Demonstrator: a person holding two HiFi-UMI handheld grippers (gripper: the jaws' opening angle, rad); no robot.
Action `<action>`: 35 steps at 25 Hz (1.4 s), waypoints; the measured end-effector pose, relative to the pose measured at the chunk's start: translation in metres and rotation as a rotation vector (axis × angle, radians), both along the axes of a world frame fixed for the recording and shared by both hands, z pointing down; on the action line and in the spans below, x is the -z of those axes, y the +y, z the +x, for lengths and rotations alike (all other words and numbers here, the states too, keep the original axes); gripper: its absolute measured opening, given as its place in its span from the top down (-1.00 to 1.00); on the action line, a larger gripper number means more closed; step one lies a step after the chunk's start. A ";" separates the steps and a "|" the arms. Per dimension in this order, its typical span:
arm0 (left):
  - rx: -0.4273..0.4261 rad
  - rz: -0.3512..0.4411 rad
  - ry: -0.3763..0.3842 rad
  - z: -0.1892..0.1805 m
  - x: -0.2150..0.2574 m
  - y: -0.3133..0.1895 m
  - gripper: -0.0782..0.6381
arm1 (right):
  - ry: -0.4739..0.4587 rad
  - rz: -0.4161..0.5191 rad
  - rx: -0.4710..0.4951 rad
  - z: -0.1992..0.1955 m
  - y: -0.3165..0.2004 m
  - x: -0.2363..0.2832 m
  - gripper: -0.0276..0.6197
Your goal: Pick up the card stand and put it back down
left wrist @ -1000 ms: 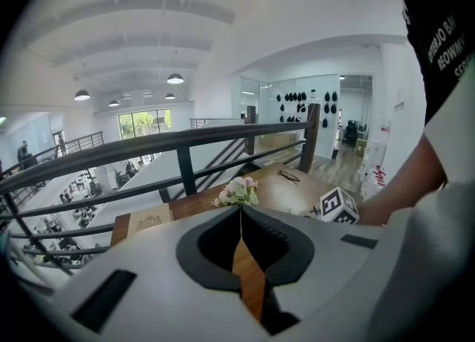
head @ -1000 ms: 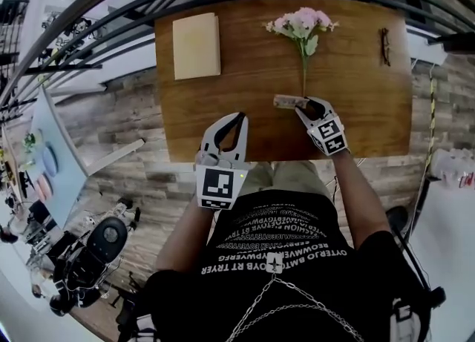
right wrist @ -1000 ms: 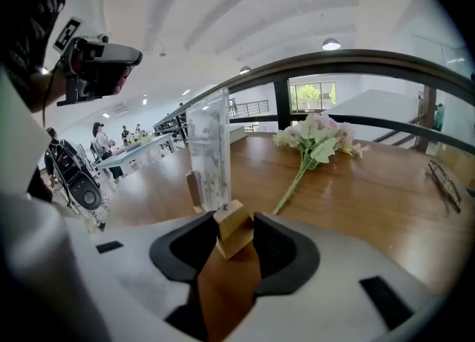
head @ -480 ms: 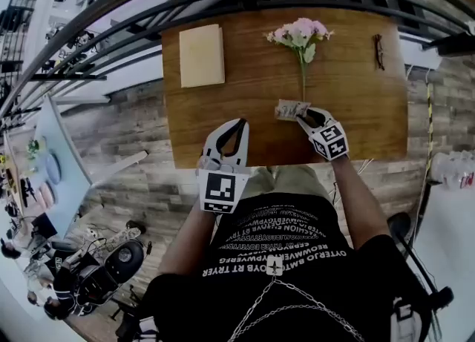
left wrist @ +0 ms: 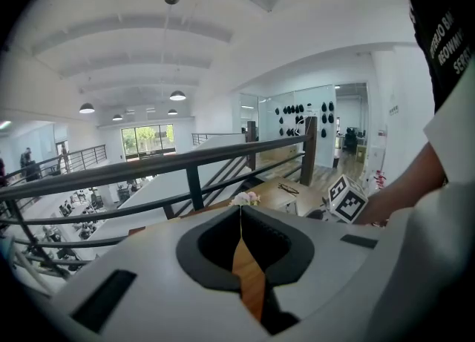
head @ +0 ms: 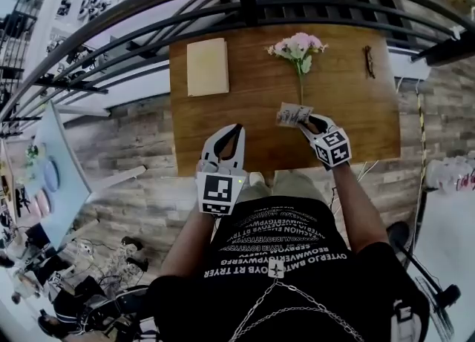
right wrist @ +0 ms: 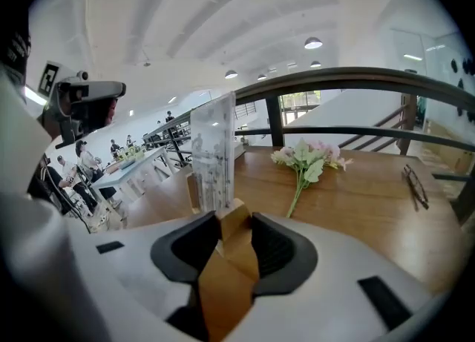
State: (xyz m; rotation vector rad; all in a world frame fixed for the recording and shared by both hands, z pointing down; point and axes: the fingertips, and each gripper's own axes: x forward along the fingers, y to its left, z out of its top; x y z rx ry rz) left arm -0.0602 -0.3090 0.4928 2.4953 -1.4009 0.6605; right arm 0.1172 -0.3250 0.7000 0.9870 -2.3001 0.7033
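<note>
My left tongs (head: 237, 128) are nearest to me, at the near edge of the tabletop (head: 252, 103). They are pressed together with nothing in them, so they are just waiting.

My right tongs (head: 306, 119) are a bit farther in, and they do the job. They are clamped on the right end of the card stand's (head: 294, 114) wooden base. In the right gripper view the block sits snug between the 2 pads.

From the tips, the base runs forward and to my left, so its long side follows the tongs. The clear card stands straight up on it (the tall way is up). I cannot tell if the base touches the wood or hangs just above it. To set it down, I think I should lower it flat and keep the card upright.

Beyond it lie pink flowers (head: 298, 46), with a tan book (head: 207, 66) far left.
</note>
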 end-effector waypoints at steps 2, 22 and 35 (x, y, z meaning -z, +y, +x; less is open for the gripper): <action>0.003 0.010 0.006 -0.004 0.004 0.004 0.70 | -0.002 0.012 -0.010 -0.001 0.002 0.012 0.45; -0.033 0.097 0.056 -0.039 0.040 0.036 0.70 | -0.019 0.138 -0.039 -0.031 0.015 0.158 0.45; -0.089 0.112 0.067 -0.036 0.045 0.055 0.70 | -0.018 0.252 -0.095 -0.016 0.028 0.236 0.45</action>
